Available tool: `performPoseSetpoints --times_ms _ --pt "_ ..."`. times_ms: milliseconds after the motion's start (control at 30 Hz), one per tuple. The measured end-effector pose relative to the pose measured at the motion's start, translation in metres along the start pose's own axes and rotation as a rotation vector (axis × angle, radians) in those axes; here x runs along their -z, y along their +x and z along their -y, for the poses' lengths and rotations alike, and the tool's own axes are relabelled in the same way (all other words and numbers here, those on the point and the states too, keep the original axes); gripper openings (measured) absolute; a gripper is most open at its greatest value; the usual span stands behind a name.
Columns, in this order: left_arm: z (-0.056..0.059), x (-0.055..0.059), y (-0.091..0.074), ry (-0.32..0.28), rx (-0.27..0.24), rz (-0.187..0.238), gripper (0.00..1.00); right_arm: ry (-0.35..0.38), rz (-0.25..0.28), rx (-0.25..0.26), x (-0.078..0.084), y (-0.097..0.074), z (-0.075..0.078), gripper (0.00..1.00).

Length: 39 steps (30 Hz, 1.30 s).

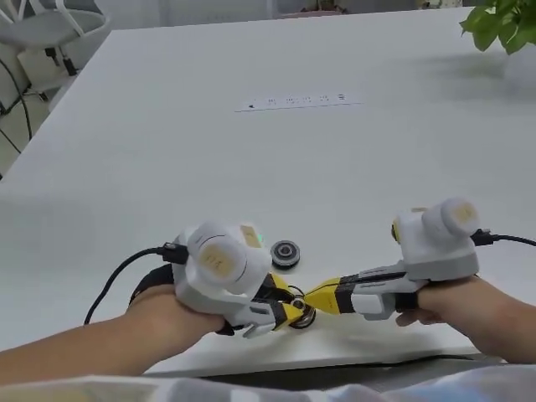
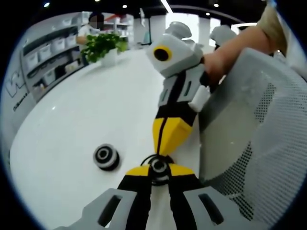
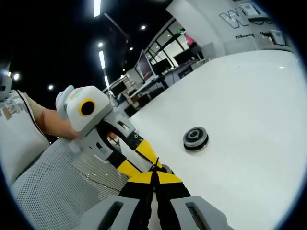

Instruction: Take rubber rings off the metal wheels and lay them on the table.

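Item 1. The wheel is clamped between the yellow tips of my left gripper, whose jaws are drawn in narrow on it. It is held low over the table, close to the edge nearest me.

Item 2. My right gripper meets the wheel head-on, its jaws pressed almost together. A thin dark loop at the wheel's rim looks to be the ring, and I judge the right tips to be pinching it. The contact is small and partly hidden, so the bite cannot be confirmed.

Item 3. The second wheel lies flat on the table, near the wheel on its far side and apart from both grippers. Its outer band is dark, so its ring is probably still on.

Risks:
- The right tips hold very little rubber. A pull at an angle could let the ring slip free and snap back onto the rim.
- A hard pull against the left jaws' small hold could twist the wheel out. So close to the edge, it may roll off the table.
- A ring released under stretch may flick away instead of being laid down.

Writing: large wall lettering begins with a "W" and the rest is cut off. The small marks on the strip, far beyond the wheel, are too small to read.
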<state>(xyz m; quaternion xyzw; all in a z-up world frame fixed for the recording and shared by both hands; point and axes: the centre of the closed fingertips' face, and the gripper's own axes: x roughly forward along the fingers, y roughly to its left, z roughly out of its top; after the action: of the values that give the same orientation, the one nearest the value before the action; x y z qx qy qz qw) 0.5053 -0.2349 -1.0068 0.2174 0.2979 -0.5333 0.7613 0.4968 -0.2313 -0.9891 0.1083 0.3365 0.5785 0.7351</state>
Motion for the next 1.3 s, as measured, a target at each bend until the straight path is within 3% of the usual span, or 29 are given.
performPoseSetpoints --times_ms 500,633,1033,1300 --pt "0.0 -0.002 -0.009 0.005 0.02 0.006 0.16 0.013 0.017 -0.004 -0.004 -0.003 0.005 0.0" --pt "0.002 -0.004 -0.014 -0.001 0.03 0.017 0.25 0.014 0.022 -0.01 -0.006 -0.003 0.003 0.0" --pt "0.003 -0.013 -0.041 -0.025 0.019 0.053 0.28 0.009 0.036 -0.029 -0.014 -0.004 -0.007 0.0" --pt "-0.004 -0.01 -0.063 -0.037 -0.015 0.059 0.34 -0.006 0.041 -0.035 -0.023 -0.004 -0.006 0.0"
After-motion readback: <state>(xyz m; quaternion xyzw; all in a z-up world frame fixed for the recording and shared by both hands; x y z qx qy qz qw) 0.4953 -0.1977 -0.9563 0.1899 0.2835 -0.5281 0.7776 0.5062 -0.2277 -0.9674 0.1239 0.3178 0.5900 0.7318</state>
